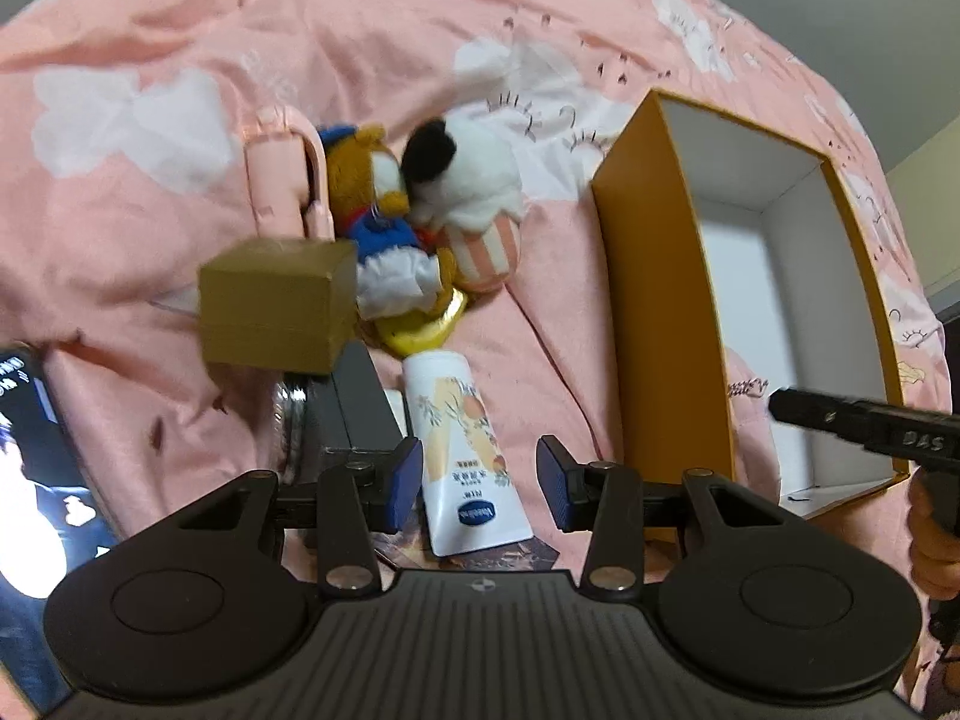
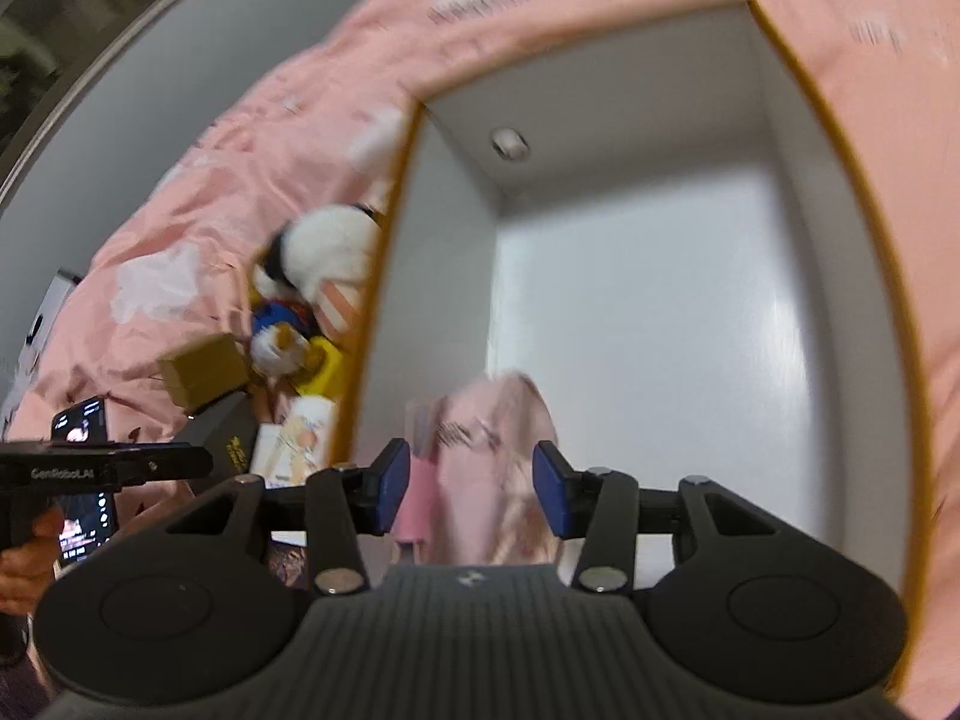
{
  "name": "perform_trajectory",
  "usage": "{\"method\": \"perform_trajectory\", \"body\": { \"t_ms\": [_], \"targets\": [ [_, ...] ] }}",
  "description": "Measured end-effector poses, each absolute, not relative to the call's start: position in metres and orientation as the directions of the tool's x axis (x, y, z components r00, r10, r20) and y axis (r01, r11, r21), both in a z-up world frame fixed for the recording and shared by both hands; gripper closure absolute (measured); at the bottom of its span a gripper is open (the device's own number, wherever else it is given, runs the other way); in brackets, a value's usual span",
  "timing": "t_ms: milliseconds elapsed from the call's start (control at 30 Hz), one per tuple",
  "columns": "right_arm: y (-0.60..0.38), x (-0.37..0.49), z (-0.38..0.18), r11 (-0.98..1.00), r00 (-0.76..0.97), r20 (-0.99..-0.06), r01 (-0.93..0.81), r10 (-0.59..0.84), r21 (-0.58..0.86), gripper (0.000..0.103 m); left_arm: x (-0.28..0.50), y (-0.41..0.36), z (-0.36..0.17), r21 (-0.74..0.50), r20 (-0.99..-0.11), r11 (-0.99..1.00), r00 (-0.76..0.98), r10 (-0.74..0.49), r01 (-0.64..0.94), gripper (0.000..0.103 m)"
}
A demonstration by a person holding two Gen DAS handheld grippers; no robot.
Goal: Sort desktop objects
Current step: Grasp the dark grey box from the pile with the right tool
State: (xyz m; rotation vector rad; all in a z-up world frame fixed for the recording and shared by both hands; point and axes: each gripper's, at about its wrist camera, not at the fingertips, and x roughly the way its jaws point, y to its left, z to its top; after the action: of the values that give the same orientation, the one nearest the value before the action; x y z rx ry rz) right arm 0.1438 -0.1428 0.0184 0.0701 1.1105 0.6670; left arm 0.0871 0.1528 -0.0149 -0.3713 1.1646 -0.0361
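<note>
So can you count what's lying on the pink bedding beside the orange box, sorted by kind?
Plush toys: 2, a brown bear in blue and a white, black-eared one
Boxes: 2, tan cardboard and dark grey
Tubes: 1, white hand cream
Pink cases: 1
Yellow items: 1
Total: 7

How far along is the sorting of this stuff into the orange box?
Done: a pink printed item lies inside the orange white-lined box, the open right gripper above it. In hand: nothing; the open left gripper hovers over the white cream tube. Left: tube, plush toys, brown cardboard box.
</note>
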Motion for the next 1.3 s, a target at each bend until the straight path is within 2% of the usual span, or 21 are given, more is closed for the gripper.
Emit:
{"method": "perform_trajectory", "body": {
  "t_ms": [200,333,500,667,733,800,900,967,1000,1033,1300],
  "targets": [
    [-0.101,0.125,0.048,0.669,0.243,-0.754,-0.668,0.610,0.326,0.055,0.081,0.157,0.005,-0.189,-0.878,0.973,0.466,-0.107,-0.132,0.054],
    [-0.052,0.113,0.038,0.587,0.178,-0.780,-0.760,0.600,0.278,0.056,0.080,0.165,0.013,-0.092,-0.867,0.986,0.498,-0.009,-0.142,0.053],
    [-0.004,0.098,0.016,0.490,0.080,-0.817,-0.832,0.572,0.262,0.056,0.077,0.179,0.011,-0.066,-0.873,0.983,0.488,0.026,-0.170,0.051],
    [0.027,0.101,-0.004,0.504,-0.014,-0.808,-0.775,0.589,0.382,0.054,0.073,0.197,0.001,-0.104,-0.884,0.966,0.467,0.018,-0.235,0.051],
    [0.037,0.107,-0.009,0.514,-0.057,-0.788,-0.729,0.613,0.453,0.045,0.071,0.202,0.001,-0.110,-0.879,0.961,0.475,0.025,-0.254,0.051],
    [0.048,0.112,-0.012,0.527,-0.086,-0.776,-0.687,0.625,0.500,0.042,0.069,0.207,0.003,-0.119,-0.872,0.954,0.489,0.033,-0.276,0.051],
    [0.065,0.117,-0.021,0.550,-0.105,-0.790,-0.662,0.605,0.509,0.042,0.070,0.213,0.004,-0.140,-0.869,0.945,0.494,0.025,-0.295,0.051],
    [0.075,0.120,-0.028,0.570,-0.107,-0.807,-0.654,0.581,0.498,0.044,0.071,0.215,0.003,-0.150,-0.868,0.942,0.496,0.020,-0.299,0.051],
    [0.077,0.121,-0.031,0.576,-0.110,-0.813,-0.652,0.571,0.492,0.049,0.070,0.216,0.002,-0.152,-0.868,0.942,0.497,0.019,-0.301,0.051],
    [0.079,0.122,-0.034,0.582,-0.116,-0.819,-0.648,0.562,0.491,0.059,0.070,0.216,0.002,-0.154,-0.868,0.942,0.496,0.015,-0.299,0.051],
    [0.040,0.131,-0.014,0.576,-0.132,-0.784,-0.607,0.607,0.548,0.063,0.063,0.208,-0.004,-0.215,-0.876,0.942,0.477,-0.069,-0.258,0.051]
  ]
}}
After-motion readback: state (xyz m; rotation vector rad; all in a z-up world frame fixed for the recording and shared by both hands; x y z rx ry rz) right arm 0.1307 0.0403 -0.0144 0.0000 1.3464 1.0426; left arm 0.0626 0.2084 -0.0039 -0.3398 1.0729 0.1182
